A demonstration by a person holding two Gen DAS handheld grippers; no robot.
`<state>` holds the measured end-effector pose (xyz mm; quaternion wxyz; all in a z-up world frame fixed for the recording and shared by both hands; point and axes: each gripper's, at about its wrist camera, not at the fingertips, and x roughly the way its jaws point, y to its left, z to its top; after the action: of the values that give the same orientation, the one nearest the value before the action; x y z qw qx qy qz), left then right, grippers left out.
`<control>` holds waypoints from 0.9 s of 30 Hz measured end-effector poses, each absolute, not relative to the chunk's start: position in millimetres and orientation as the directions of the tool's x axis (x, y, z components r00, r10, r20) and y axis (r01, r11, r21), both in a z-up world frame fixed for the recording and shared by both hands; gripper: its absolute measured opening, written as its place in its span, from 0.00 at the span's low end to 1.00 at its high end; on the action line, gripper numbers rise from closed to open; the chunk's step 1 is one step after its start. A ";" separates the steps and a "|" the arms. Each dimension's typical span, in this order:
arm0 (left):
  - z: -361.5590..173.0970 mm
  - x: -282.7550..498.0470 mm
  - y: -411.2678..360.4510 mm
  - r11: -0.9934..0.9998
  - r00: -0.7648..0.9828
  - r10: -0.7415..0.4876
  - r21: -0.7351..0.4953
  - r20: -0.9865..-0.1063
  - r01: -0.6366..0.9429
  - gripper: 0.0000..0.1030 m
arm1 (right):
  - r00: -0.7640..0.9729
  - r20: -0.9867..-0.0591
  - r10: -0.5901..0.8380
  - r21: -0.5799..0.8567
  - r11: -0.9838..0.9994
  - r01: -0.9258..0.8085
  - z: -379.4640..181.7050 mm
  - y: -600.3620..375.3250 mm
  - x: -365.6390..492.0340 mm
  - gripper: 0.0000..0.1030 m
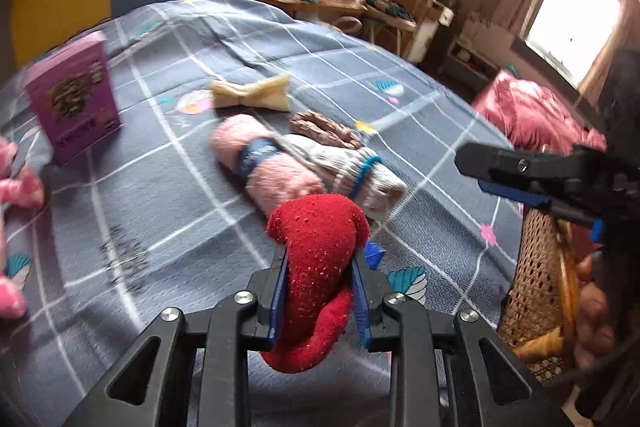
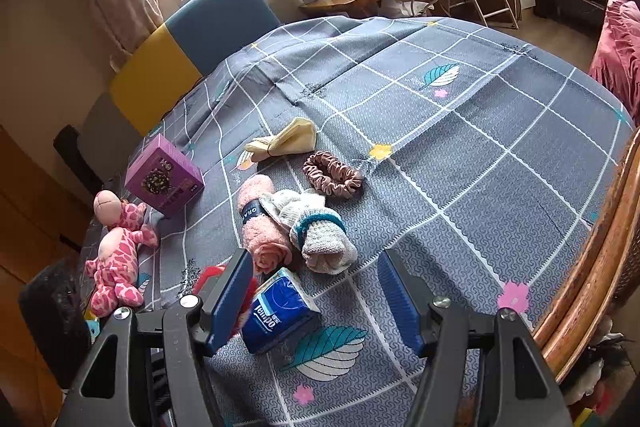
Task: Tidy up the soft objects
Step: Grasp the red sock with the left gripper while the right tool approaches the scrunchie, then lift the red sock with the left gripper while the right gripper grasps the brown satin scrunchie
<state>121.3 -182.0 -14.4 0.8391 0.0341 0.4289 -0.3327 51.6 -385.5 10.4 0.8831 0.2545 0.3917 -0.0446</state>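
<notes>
**A:** Since the left wrist view comes first: left gripper (image 1: 320, 263) is clamped on the red sock (image 1: 316, 251), pads squeezing its middle, toe end bulging out above the jaws, cuff drooping below. It hangs just over the bed (image 1: 420, 75), near the pink towel roll (image 1: 266, 167) and the grey sock roll (image 1: 356, 171).

**B:** Handling?

**A:** Light, limp knit, I'd say. Compresses a lot, so a mid-body pinch looks secure; loose ends will swing. Not fragile, not slippery.

**B:** Other hand?

**A:** Right gripper (image 1: 486, 173) shows at the right edge of that view, beside a cane basket (image 1: 532, 267). Can't read its jaws from there.

**B:** Right wrist view?

**A:** Right gripper (image 2: 316, 291) has its jaws spread, nothing pinched. A blue tissue pack (image 2: 278, 309) lies on the bed between them, untouched. A bit of red shows behind the left pad. Beyond: towel roll, sock roll, brown scrunchie (image 2: 332, 173), cream bow-tied cloth (image 2: 282, 143), pink plush (image 2: 118, 251), purple box (image 2: 164, 175).

**B:** Grip points?

**A:** Rolls: across the banded middle. Scrunchie: pinch one side of the ring. Plush: torso.
</notes>
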 end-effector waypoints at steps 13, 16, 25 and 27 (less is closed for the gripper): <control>-74.7 120.3 -41.7 0.955 0.515 -0.261 -0.143 -0.817 0.259 0.29 | 0.592 -0.793 0.143 0.367 0.888 0.277 2.3 -380.0 67.2 0.62; -77.0 117.6 -42.9 0.954 0.524 -0.255 -0.124 -0.813 0.272 0.29 | 0.578 -0.803 0.144 0.345 0.904 0.254 7.1 -377.7 85.3 0.55; -76.4 118.8 -40.1 0.950 0.512 -0.287 -0.172 -0.810 0.260 0.31 | 0.480 -0.876 0.046 0.137 0.978 0.155 -2.8 -362.2 191.0 0.53; -76.3 120.1 -40.4 0.950 0.511 -0.286 -0.172 -0.811 0.259 0.31 | 0.449 -0.893 0.014 0.094 0.983 0.156 -12.1 -362.7 211.5 0.53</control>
<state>120.1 -40.4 -76.3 0.8690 -0.0143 0.4690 -0.1570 211.5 -362.7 -12.1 0.8472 0.0815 0.5233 -0.0418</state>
